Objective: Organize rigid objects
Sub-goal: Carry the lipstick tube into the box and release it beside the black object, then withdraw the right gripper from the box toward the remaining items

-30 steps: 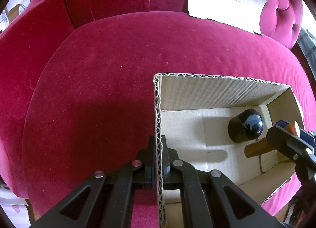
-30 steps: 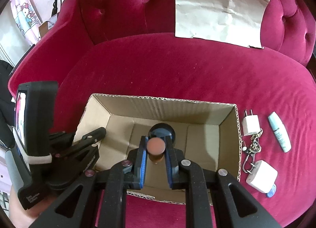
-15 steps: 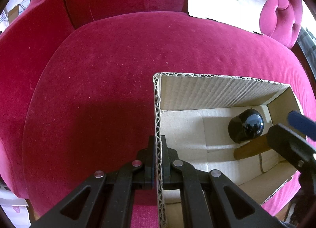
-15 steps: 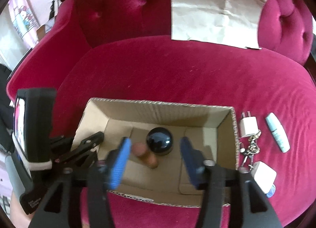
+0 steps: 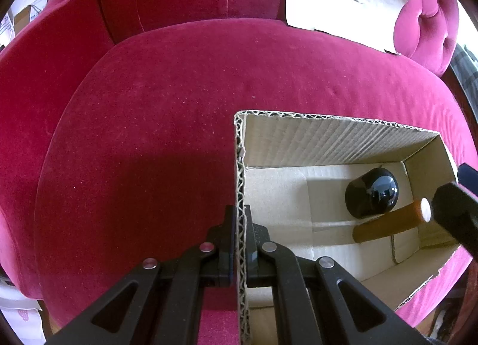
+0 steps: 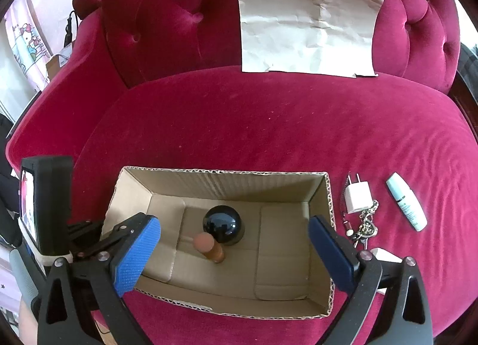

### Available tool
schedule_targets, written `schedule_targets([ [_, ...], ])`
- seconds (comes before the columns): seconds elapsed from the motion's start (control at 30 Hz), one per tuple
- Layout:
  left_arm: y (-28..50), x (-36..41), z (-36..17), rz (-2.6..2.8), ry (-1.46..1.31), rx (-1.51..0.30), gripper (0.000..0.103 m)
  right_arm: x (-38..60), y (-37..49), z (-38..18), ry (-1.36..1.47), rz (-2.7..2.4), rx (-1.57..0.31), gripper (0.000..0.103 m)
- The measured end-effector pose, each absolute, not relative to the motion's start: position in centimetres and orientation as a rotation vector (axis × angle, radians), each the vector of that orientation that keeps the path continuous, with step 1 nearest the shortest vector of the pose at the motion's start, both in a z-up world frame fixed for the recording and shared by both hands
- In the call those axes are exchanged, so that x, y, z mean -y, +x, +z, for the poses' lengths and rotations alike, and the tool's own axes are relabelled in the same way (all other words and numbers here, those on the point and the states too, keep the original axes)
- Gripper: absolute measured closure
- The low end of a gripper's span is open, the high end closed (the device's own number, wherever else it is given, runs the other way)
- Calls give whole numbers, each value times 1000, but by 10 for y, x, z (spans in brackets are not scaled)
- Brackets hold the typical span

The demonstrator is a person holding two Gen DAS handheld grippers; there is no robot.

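An open cardboard box (image 6: 221, 183) sits on the red velvet seat. Inside it a glossy black dome-topped object (image 6: 222, 224) stands, and a brown cylinder (image 6: 209, 246) lies tilted against it. My right gripper (image 6: 233, 225) hovers over the box; its blue-padded jaws are opening wide and grip nothing, the cylinder lying free below them. My left gripper (image 5: 240, 219) is shut on the box's left wall (image 5: 240, 165). In the left wrist view the black object (image 5: 372, 194) and cylinder (image 5: 388, 224) rest at the box's right end, below a right finger (image 5: 454, 210).
Right of the box on the seat lie a white plug adapter (image 6: 357, 195), a bunch of keys (image 6: 366, 225), a white-and-teal tube (image 6: 406, 201) and another white charger (image 6: 382, 255). A creased brown paper sheet (image 6: 307, 37) leans on the tufted backrest.
The right gripper went from shut on the brown cylinder to wide open; the cylinder dropped into the box and lies against the black object. The left gripper kept its hold on the box wall.
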State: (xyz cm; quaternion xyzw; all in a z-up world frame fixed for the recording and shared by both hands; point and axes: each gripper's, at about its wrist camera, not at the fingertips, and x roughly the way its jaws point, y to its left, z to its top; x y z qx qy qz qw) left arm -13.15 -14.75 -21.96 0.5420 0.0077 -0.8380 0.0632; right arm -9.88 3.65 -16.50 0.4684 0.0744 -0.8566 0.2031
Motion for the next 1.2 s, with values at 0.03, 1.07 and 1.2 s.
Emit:
schedule_targets([
  [0.03,-132,147,-220,-2531,1637,-24,100,-38,-99,-164,1304,-2395,-207,2],
  [1.07,-115,147,-218,-2511,1625,36,100,-129,-127,-139,1297,-2563,-199,0],
  [1.2,-114,149,-218,-2510,1622,38,100,-143,-131,-137,1303,-2590,-195,0],
])
